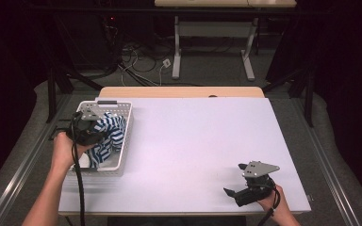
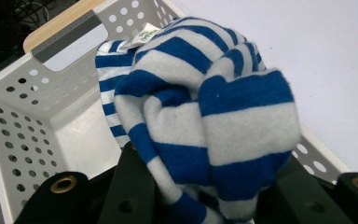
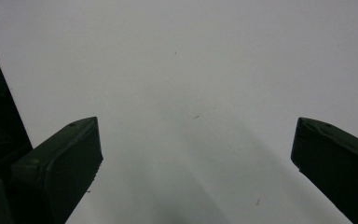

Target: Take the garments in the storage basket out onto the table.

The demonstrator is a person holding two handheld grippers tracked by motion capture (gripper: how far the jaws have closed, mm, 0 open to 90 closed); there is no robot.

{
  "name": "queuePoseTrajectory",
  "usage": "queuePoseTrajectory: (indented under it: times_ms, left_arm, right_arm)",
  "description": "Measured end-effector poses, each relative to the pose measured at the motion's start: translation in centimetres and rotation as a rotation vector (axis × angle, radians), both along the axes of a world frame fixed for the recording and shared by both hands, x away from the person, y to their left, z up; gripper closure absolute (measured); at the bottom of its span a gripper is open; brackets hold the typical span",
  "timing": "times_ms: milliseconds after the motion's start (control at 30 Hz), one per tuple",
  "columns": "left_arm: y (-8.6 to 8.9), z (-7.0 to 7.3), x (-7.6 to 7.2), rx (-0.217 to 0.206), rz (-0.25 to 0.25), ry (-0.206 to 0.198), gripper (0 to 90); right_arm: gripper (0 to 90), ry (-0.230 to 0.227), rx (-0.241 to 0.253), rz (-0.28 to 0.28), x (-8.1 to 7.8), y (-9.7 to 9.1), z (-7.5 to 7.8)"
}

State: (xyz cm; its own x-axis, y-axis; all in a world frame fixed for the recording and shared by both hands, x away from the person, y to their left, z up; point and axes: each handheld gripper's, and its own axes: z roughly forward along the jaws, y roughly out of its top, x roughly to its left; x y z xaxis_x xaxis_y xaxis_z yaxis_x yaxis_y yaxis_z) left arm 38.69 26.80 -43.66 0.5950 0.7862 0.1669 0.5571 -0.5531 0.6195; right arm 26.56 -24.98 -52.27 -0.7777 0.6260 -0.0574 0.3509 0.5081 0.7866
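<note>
Two grippers here, and the left gripper (image 2: 200, 196) is the one that matters; its jaws are clamped on a bunched blue-and-white striped cloth (image 2: 200, 116), which bulges up from between them over the white perforated basket (image 1: 123, 141) at the table's (image 1: 193, 141) left side; soft fleecy stuff, wadded with no clear long axis, small tag on top; right gripper (image 3: 193, 163) sits well apart near the front right corner, jaws spread wide, holding nothing.

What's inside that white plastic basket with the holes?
A blue-and-white striped cloth, bunched and clamped between the left gripper's jaws inside the white perforated basket. Whatever lies beneath the cloth is covered.
</note>
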Motion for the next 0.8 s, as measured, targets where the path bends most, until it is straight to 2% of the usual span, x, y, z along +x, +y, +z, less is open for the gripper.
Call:
queuePoseTrajectory:
  times_ms: [200, 500, 600, 800]
  left_arm:
    - [0.1, 1.1, 0.4, -0.007, -0.005, -0.009, 72.1]
    - [-0.2, 2.6, 0.7, -0.019, -0.025, -0.002, 72.0]
    - [-0.4, 3.5, 0.8, -0.024, -0.034, -0.018, 72.2]
    - [-0.8, 4.7, 1.0, -0.025, -0.051, -0.023, 72.2]
  right_arm:
    - [1.6, 0.006, 0.002, 0.005, 0.1, 0.0, 0.0]
    - [1.6, 0.008, -0.003, 0.001, 0.1, 0.0, 0.0]
    - [1.6, 0.010, -0.003, -0.001, 0.1, 0.0, 0.0]
    - [1.6, 0.013, -0.006, -0.001, 0.1, -0.1, 0.0]
